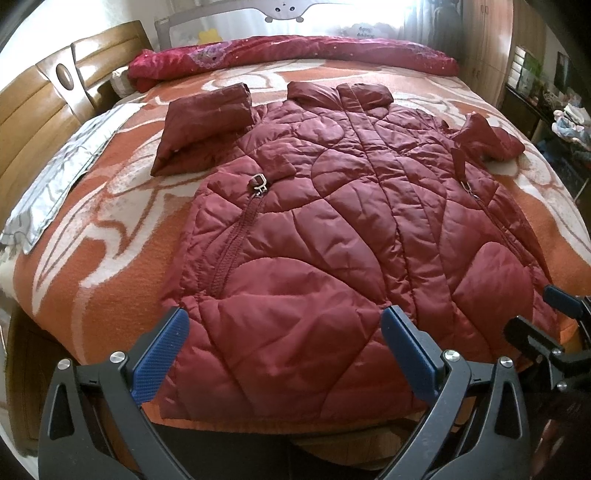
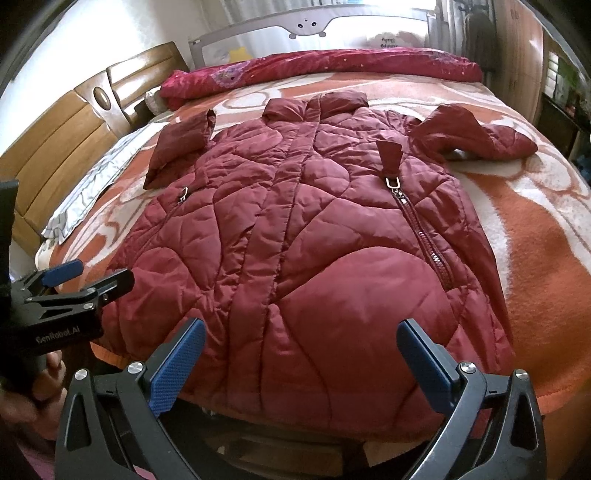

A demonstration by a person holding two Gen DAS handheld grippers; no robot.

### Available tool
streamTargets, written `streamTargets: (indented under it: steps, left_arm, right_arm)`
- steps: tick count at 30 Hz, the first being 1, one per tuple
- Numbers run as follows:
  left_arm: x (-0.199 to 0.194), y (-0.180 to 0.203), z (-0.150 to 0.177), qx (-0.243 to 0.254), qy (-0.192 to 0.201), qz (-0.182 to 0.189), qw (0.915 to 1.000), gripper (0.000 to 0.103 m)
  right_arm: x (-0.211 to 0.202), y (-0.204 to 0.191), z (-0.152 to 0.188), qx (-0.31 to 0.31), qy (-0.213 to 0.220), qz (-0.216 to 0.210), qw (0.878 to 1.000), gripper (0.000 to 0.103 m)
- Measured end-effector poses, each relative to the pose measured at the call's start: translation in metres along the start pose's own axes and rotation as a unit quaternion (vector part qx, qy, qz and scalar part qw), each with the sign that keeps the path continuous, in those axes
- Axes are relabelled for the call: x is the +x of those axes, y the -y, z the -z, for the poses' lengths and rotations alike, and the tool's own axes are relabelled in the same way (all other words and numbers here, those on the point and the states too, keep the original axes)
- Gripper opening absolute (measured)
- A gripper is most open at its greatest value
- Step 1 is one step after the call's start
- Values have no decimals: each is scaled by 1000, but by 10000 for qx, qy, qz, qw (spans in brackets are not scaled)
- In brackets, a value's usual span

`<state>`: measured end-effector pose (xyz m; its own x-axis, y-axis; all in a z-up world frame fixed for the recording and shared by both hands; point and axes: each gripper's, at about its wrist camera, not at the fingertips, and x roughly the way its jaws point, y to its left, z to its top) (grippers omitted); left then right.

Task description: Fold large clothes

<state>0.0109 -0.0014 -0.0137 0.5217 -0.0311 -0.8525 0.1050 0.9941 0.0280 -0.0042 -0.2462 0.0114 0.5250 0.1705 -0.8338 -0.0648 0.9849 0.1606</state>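
Jacket (image 1: 332, 221) hem: near edge hidden behind left tool (image 1: 284, 339) fingers in left view, behind right tool (image 2: 301, 354) in right view.
Right tool (image 1: 565, 317) in left view: cut off by frame edge, jaw state not readable.
Bed (image 1: 122, 206) corners: cropped by fisheye rim.
Shelf (image 1: 535, 77) items: blurred, unidentifiable.
Rail (image 2: 314, 26) print: overexposed.

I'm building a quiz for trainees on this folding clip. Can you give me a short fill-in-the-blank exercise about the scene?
1. The quilted jacket lying on the bed is dark ____.
2. The jaws of both the left gripper and the right gripper stand ____.
3. The jacket lies on an orange and white ____.
4. The headboard is made of ____.

Missing words: red; open; blanket; wood
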Motion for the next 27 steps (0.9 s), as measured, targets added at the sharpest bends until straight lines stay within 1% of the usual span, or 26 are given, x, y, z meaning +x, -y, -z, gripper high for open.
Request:
streamTargets:
  steps: [2, 6, 8, 13, 16, 18, 19, 23, 27]
  left_arm:
    - [3, -2, -2, -79, -85, 104, 9999, 103]
    - [8, -8, -8, -142, 11, 56, 9999, 103]
    - [12, -12, -13, -150, 89, 6, 9998, 103]
    - [23, -16, -25, -190, 53, 8, 9998, 103]
    - [30, -15, -33, -128, 37, -72, 9999, 103]
    - [33, -14, -39, -112, 71, -40, 9999, 103]
    - [35, -14, -42, -105, 90, -20, 9999, 103]
    - [43, -10, -51, -10, 16, 6, 10000, 103]
    - [51, -5, -62, 114, -79, 187, 9997, 103]
  right_arm:
    - [2, 3, -2, 46, -16, -15, 10000, 103]
    - [5, 14, -9, 285, -146, -181, 9993, 103]
    - [6, 21, -14, 368, -105, -167, 9991, 103]
    - [10, 43, -27, 622, 69, -197, 9978, 103]
    - [14, 59, -37, 769, 174, -150, 9968, 103]
    - [16, 72, -43, 883, 240, -113, 9957, 103]
    - [15, 79, -47, 944, 367, -144, 9948, 103]
    - [18, 105, -59, 1148, 422, -45, 9925, 103]
    - [25, 135, -72, 1387, 397, 14, 9895, 103]
